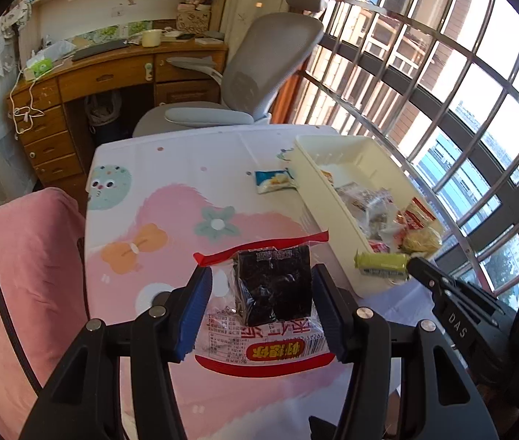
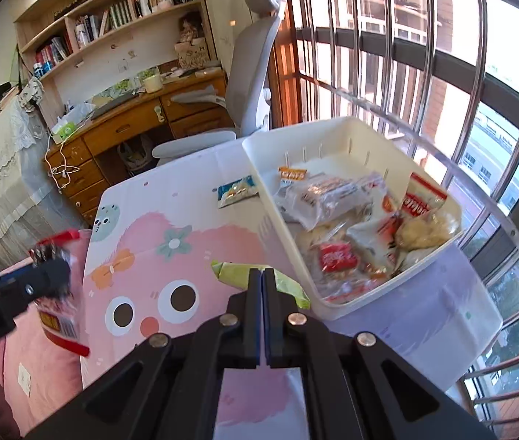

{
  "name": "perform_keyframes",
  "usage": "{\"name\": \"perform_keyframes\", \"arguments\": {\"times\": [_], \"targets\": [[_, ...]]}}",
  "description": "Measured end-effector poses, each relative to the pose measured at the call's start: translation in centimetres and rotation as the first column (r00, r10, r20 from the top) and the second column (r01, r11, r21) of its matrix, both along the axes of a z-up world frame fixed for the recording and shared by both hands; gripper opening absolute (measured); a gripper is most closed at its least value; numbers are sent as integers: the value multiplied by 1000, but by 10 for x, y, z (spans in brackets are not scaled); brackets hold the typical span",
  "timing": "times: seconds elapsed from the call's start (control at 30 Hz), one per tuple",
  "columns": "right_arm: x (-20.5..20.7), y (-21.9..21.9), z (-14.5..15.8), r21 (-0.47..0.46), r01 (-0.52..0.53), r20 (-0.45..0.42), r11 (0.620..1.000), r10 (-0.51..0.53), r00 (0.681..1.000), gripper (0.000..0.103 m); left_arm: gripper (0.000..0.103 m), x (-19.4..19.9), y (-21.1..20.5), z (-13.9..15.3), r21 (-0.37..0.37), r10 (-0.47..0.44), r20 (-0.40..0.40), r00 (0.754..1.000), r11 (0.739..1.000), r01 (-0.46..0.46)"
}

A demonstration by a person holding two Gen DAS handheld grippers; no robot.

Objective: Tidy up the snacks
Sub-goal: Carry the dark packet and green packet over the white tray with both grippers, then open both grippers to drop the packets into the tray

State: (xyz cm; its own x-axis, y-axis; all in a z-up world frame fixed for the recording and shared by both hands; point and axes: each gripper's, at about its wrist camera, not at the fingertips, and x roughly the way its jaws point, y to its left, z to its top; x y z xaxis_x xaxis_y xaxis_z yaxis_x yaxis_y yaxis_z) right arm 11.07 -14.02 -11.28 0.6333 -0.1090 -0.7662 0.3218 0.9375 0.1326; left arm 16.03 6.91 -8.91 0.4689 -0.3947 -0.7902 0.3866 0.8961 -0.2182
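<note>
My left gripper (image 1: pixel 263 311) is shut on a clear snack packet (image 1: pixel 274 289) with red edges and a dark block inside, held above the pink cartoon tablecloth (image 1: pixel 171 220). In the right wrist view this packet (image 2: pixel 59 315) hangs blurred at the left, under the left gripper (image 2: pixel 50 275). My right gripper (image 2: pixel 263 275) is shut on a small green packet (image 2: pixel 230 271), lifted beside the near corner of the white bin (image 2: pixel 259 168). In the left wrist view the green packet (image 1: pixel 382 264) shows at the tip of the right gripper (image 1: pixel 411 264). The white bin (image 1: pixel 332 198) holds several wrapped snacks.
A blue and white packet (image 1: pixel 272 181) lies on the cloth by the bin's far left side, blue and white packet (image 2: pixel 237 190). A grey office chair (image 1: pixel 259 73) stands behind the table, a pink-covered seat (image 1: pixel 21 256) to its left, and window bars (image 2: pixel 442 110) to the right.
</note>
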Motion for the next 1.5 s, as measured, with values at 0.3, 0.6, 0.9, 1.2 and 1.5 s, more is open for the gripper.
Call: {"name": "perform_keyframes", "arguments": {"times": [0.3, 0.6, 0.9, 1.2, 1.5], "targets": [[-8, -46, 24, -22, -85, 61, 996, 86, 994, 0, 54, -17, -57, 0, 13, -29, -16, 999, 999, 29], [-7, -103, 31, -18, -194, 76, 981, 195, 978, 0, 54, -21, -125, 2, -10, -15, -17, 1000, 1000, 15], [-4, -162, 33, -42, -275, 74, 960, 278, 958, 0, 54, -20, -199, -3, -46, -11, -1, 1000, 999, 11], [5, -202, 26, -35, -305, 37, 952, 306, 951, 1, 57, -11, -244, -5, -44, -5, 12, 1000, 999, 5], [16, -207, 12, -4, -284, -43, 959, 284, 958, 16, 70, -7, -233, -7, -33, 24, -1, 1000, 999, -24]]}}
